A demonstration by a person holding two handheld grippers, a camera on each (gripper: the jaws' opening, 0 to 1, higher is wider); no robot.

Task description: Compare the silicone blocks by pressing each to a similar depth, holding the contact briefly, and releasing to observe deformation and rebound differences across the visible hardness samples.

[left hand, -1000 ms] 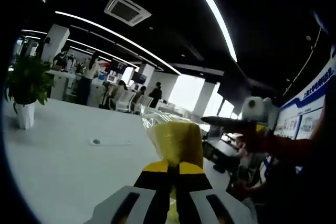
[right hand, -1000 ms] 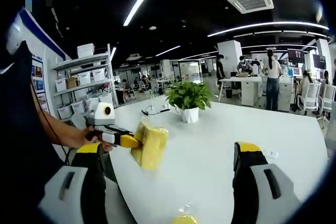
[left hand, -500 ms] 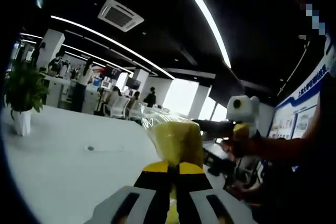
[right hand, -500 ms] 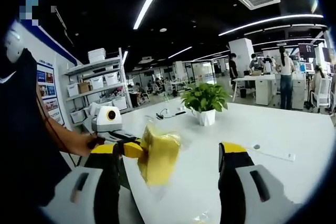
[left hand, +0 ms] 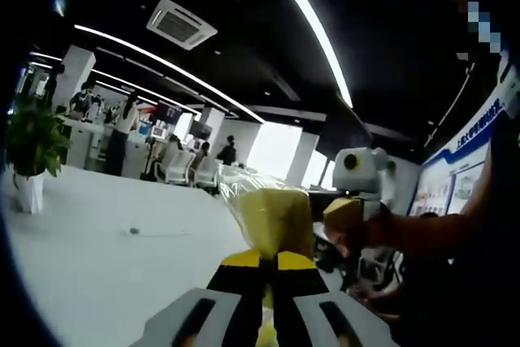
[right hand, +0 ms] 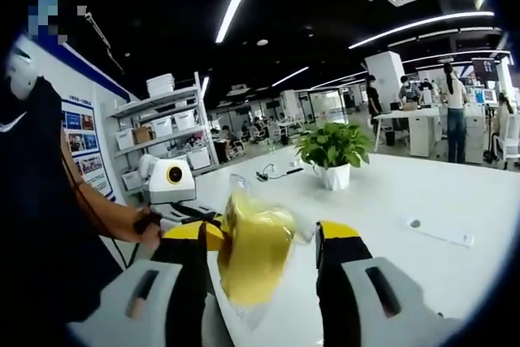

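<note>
Now the bagged yellow block (right hand: 253,253) sits between the right gripper (right hand: 264,241) fingers.

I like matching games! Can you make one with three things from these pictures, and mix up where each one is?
Things:
1. yellow block in clear wrap
2. potted plant
3. storage boxes

Places:
A. on the metal shelf by the wall
B. standing on the white table
C. pinched in the left gripper, between the right gripper's open jaws

Pairs: 1-C, 2-B, 3-A
</note>
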